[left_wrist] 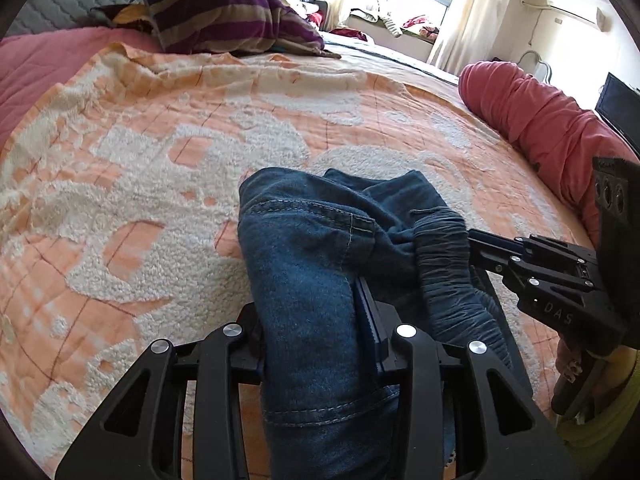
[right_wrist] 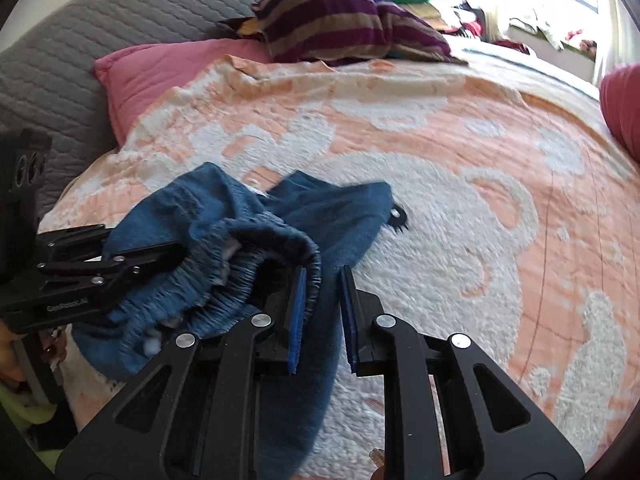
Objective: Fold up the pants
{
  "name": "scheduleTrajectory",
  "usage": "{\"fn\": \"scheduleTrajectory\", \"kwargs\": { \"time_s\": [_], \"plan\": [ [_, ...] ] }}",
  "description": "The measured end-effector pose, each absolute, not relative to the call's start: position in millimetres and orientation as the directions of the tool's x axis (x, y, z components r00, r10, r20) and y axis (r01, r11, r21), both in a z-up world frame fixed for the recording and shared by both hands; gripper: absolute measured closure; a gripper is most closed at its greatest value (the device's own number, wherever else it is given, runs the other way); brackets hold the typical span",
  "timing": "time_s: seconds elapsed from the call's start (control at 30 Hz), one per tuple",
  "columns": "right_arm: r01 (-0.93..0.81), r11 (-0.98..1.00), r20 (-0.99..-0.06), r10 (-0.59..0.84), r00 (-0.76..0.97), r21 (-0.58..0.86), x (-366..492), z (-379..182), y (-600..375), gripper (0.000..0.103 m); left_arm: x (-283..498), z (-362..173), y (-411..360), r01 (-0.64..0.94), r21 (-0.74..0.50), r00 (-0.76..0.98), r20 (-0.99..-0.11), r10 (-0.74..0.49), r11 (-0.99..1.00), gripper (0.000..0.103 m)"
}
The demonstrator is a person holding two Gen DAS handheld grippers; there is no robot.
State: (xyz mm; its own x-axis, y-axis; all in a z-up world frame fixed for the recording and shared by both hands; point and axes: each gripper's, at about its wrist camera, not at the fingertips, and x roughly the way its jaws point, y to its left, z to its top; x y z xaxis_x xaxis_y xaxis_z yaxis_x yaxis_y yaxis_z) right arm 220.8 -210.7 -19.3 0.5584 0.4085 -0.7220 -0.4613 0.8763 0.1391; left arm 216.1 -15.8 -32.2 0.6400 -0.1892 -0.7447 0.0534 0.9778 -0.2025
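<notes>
Bedroom, orange-and-white blanket [left_wrist: 168, 168]. Jeans [left_wrist: 320, 264]: soft, heavy, floppy. Your left gripper [left_wrist: 316, 340] clamps bunched denim; your right gripper [right_wrist: 322, 320] narrowly pinches the elastic waistband [right_wrist: 256, 276]. Best hold there.

Blue denim pants [left_wrist: 316, 264] bunched on the bed, partly lifted; a thick fold of leg fabric clamped between the left fingers [left_wrist: 370, 320]; the gathered elastic waistband draped over the right fingers [right_wrist: 298, 312], a leg trailing down between and below them.
</notes>
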Motion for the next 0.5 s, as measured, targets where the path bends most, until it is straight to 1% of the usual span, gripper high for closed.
{"fn": "scheduleTrajectory", "kwargs": {
  "time_s": [0.03,0.1,0.17,0.27,0.3,0.4,0.47,0.5],
  "plan": [
    [-0.455,0.88,-0.728,0.402,0.555,0.139,221.3,-21.4,-212.0,0.087,216.0,-33.3,-15.6,0.051,-0.203,0.638,-0.746,-0.188,0.978,0.066],
    [-0.447,0.886,-0.735,0.386,0.557,0.125,220.5,-23.7,-212.1,0.085,216.6,-35.3,-15.5,0.049,-0.198,0.635,-0.75,-0.184,0.979,0.064],
    [-0.442,0.889,-0.743,0.373,0.556,0.115,219.8,-25.7,-211.5,0.084,216.8,-37.3,-14.8,0.043,-0.199,0.63,-0.755,-0.181,0.979,0.061],
    [-0.436,0.895,-0.752,0.352,0.558,0.096,219.1,-27.6,-209.7,0.08,216.6,-39.0,-12.4,0.032,-0.208,0.625,-0.759,-0.182,0.978,0.056],
    [-0.432,0.897,-0.753,0.348,0.559,0.094,218.7,-27.2,-209.5,0.079,216.3,-39.5,-11.7,0.03,-0.208,0.624,-0.76,-0.181,0.978,0.056],
    [-0.433,0.898,-0.753,0.341,0.563,0.082,215.2,-25.1,-208.5,0.071,215.6,-40.3,-11.4,0.027,-0.208,0.623,-0.761,-0.179,0.978,0.054],
    [-0.436,0.896,-0.75,0.345,0.565,0.083,212.7,-22.8,-208.5,0.069,214.8,-40.4,-11.1,0.024,-0.214,0.623,-0.761,-0.182,0.977,0.054],
    [-0.437,0.896,-0.748,0.345,0.567,0.082,211.8,-21.7,-208.2,0.066,214.3,-40.4,-10.8,0.024,-0.216,0.623,-0.761,-0.184,0.976,0.054]
  ]
}}
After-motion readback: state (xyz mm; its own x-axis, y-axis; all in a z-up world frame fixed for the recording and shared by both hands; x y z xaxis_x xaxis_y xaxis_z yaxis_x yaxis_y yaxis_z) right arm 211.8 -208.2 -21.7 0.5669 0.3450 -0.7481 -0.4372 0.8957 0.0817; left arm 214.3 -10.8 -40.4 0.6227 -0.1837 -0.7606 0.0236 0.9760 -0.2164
